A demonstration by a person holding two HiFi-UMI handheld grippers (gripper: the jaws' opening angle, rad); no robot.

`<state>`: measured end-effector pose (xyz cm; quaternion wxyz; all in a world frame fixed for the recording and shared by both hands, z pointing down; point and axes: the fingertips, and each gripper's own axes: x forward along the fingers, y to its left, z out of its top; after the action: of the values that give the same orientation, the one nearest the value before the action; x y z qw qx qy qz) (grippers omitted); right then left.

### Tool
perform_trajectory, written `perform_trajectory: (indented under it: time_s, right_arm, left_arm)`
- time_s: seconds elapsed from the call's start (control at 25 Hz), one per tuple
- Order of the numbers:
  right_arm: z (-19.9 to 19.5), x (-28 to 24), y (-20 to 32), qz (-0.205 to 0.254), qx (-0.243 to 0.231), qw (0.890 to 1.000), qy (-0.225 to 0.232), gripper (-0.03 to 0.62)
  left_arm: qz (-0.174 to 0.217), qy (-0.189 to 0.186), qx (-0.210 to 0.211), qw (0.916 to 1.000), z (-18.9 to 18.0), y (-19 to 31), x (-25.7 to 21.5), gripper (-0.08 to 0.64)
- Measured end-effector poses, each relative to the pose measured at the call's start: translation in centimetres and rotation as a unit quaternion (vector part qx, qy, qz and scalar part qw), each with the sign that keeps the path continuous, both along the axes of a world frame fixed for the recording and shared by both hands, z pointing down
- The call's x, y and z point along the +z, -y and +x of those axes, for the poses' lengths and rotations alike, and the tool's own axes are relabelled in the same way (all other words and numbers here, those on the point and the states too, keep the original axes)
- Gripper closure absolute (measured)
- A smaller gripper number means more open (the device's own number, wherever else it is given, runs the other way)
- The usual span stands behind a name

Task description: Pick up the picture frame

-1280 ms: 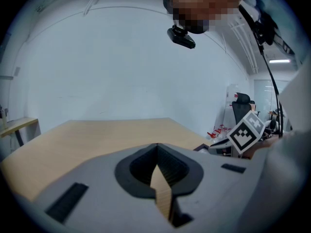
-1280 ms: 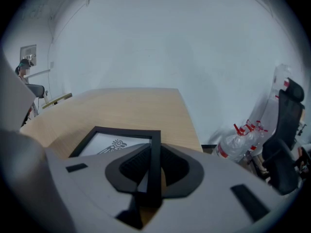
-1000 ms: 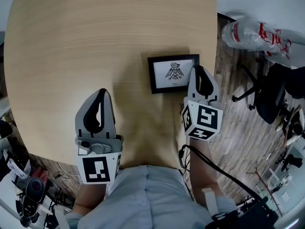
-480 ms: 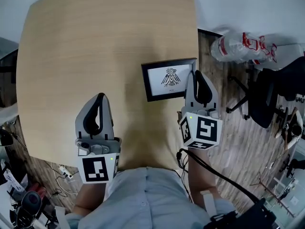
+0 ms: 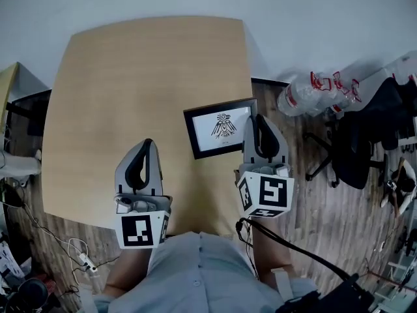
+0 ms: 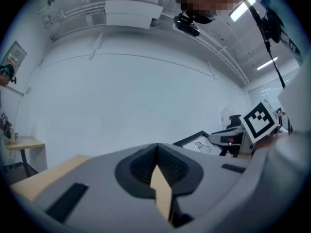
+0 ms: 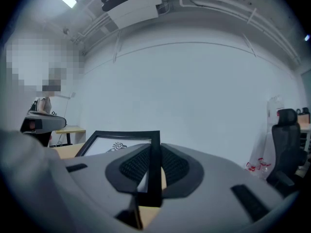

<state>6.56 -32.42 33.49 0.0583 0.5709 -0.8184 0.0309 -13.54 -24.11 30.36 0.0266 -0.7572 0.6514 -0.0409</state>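
The picture frame (image 5: 218,128) is black with a white print of a bird-like figure. My right gripper (image 5: 259,120) is shut on its right edge and holds it in the air above the wooden table (image 5: 130,77), near the table's right side. In the right gripper view the frame's black edge (image 7: 154,149) runs straight between the pads of the right gripper (image 7: 154,161). My left gripper (image 5: 144,145) hovers over the table's near edge, shut, with nothing in it. The left gripper view shows its closed tips (image 6: 156,152) and the held frame (image 6: 197,142) off to the right.
Right of the table stand a black office chair (image 5: 358,149) and a clear plastic bag (image 5: 313,90) on the wooden floor. Cables (image 5: 71,250) lie on the floor at lower left. A small side table (image 6: 22,142) stands by the white wall.
Both grippers have risen. The frame has come up off the table in the right gripper, and the table now looks smaller and farther below.
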Motion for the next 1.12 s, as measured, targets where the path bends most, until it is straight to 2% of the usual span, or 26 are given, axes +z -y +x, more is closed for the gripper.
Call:
perform_trajectory:
  time_s: [0.28, 0.44, 0.52, 0.64, 1.12]
  right_arm:
    - [0.4, -2.2, -3.6, 0.035, -0.004, 0.999, 0.008, 0.531]
    - [0.6, -3.3, -5.4, 0.051, -0.008, 0.999, 0.008, 0.531]
    - [0.7, -3.5, -6.3, 0.052, -0.009, 0.999, 0.005, 0.531]
    - [0.2, -3.6, -7.9, 0.054, -0.011, 0.998, 0.002, 0.531]
    - [-2.6, -5.1, -9.9, 0.075, -0.007, 0.997, -0.006, 0.531]
  left_arm:
    - [0.027, 0.011, 0.008, 0.9995, 1.1, -3.5, -1.4, 0.558]
    - [0.033, 0.024, 0.007, 0.9991, 1.4, -5.1, -1.8, 0.558]
    - [0.032, 0.017, 0.008, 0.9993, 1.5, -5.7, -1.8, 0.558]
    - [0.033, 0.003, 0.009, 0.9994, 0.9, -6.6, -2.0, 0.558]
    - [0.068, 0.018, 0.025, 0.9972, -1.2, -7.2, -4.6, 0.558]
